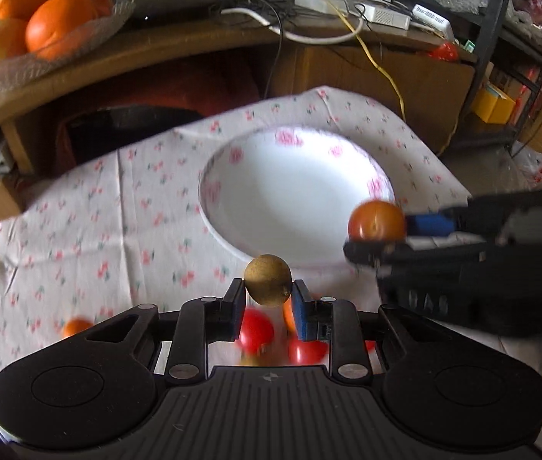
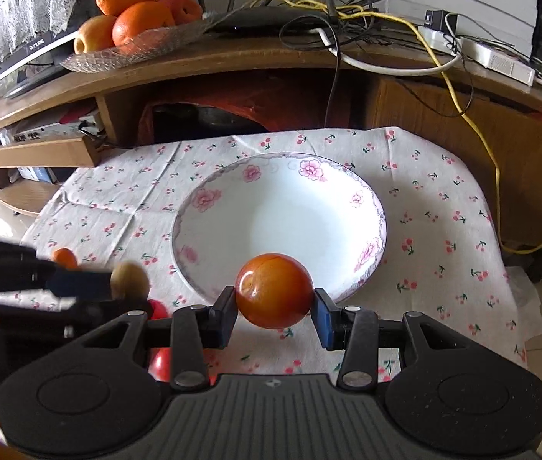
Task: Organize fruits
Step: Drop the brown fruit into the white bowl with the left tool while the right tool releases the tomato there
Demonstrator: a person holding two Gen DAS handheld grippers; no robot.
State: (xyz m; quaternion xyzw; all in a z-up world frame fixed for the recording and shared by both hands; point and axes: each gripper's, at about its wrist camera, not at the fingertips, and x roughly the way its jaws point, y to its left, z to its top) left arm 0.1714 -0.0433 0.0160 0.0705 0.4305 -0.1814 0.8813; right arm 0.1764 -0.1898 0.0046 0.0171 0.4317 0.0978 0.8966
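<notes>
Both grippers hold fruit above the bare white bowl [image 2: 282,207].

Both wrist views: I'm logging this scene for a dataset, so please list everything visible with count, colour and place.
plate: one, white with pink flowers, empty, on the cloth
tablecloth: one, white with red cherries, under the plate
tomato: one, orange-red, held above the plate's near rim
kiwi: one, brown, held in the air
loose fruits: several, red and orange, on the cloth, near side
fruit dish: one, oranges and an apple, on the wooden shelf
cables: several, yellow, white, black, shelf
left gripper: shut on kiwi
right gripper: shut on tomato
</notes>
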